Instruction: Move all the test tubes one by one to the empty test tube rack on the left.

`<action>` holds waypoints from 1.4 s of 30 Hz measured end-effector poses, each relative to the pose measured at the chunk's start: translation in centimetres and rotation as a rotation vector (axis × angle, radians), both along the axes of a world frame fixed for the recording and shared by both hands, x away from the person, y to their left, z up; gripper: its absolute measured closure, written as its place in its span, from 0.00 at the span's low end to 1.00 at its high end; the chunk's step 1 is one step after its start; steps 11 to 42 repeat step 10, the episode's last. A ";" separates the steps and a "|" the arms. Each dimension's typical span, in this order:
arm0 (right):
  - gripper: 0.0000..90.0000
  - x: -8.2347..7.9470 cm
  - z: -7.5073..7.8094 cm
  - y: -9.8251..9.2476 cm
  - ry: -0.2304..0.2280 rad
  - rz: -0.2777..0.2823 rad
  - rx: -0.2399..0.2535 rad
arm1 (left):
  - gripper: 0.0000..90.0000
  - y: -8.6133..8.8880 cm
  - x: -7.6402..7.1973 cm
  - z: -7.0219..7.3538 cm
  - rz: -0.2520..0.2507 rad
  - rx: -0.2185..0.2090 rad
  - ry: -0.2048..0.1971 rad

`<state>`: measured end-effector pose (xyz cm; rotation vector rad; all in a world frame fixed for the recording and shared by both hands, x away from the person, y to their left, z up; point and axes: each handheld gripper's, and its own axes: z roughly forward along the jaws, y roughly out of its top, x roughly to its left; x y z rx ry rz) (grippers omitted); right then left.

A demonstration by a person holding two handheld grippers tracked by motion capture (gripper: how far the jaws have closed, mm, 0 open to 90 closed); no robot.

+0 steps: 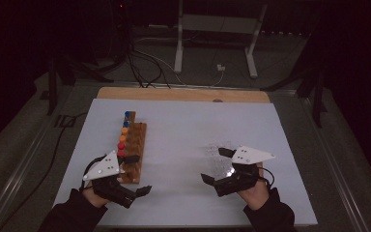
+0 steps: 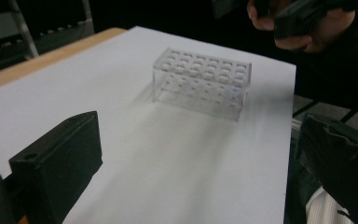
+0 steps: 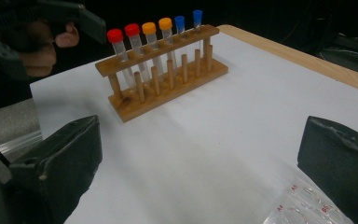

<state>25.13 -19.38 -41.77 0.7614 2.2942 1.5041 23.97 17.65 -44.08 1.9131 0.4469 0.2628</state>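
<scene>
A wooden test-tube rack (image 1: 134,150) stands on the left of the white sheet (image 1: 188,125). It holds a row of tubes with red, orange and blue caps (image 3: 149,29). My left gripper (image 1: 137,174) is at the rack's near end, open, with nothing between its jaws. A clear plastic rack (image 1: 220,157) with several holes stands on the right, seen empty in the left gripper view (image 2: 200,84). My right gripper (image 1: 217,166) is open at that rack's near side. In the right gripper view, a corner of the clear rack (image 3: 303,205) lies low beside the right jaw, and the wooden rack (image 3: 168,79) stands ahead.
The white sheet covers a wooden tabletop whose far edge (image 1: 183,94) shows. Behind the table stand a metal frame (image 1: 217,38) and cables (image 1: 145,67) on the floor. Bare sheet lies between the two racks.
</scene>
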 end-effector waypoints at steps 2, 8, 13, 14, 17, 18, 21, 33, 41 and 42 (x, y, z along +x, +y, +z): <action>0.00 0.0 -0.1 0.0 0.000 -0.001 0.000 | 0.02 -0.2 0.0 -0.7 0.005 0.000 0.004; 0.00 0.2 -0.3 -0.1 -0.002 -0.004 -0.002 | 0.02 -0.7 0.1 -2.1 0.018 -0.011 0.014; 0.00 0.3 -0.4 -0.2 -0.004 -0.004 -0.004 | 0.02 -0.8 0.2 -2.4 0.015 -0.011 0.019; 0.00 0.3 -0.4 -0.2 -0.004 -0.004 -0.004 | 0.02 -0.8 0.2 -2.4 0.015 -0.011 0.019; 0.00 0.3 -0.4 -0.2 -0.004 -0.004 -0.004 | 0.02 -0.8 0.2 -2.4 0.015 -0.011 0.019; 0.00 0.3 -0.4 -0.2 -0.004 -0.004 -0.004 | 0.02 -0.8 0.2 -2.4 0.015 -0.011 0.019; 0.00 0.3 -0.4 -0.2 -0.004 -0.004 -0.004 | 0.02 -0.8 0.2 -2.4 0.015 -0.011 0.019; 0.00 0.3 -0.4 -0.2 -0.004 -0.004 -0.004 | 0.02 -0.8 0.2 -2.4 0.015 -0.011 0.019; 0.00 0.3 -0.4 -0.2 -0.004 -0.004 -0.004 | 0.02 -0.8 0.2 -2.4 0.015 -0.011 0.019; 0.00 0.3 -0.4 -0.2 -0.004 -0.004 -0.004 | 0.02 -0.8 0.2 -2.4 0.015 -0.011 0.019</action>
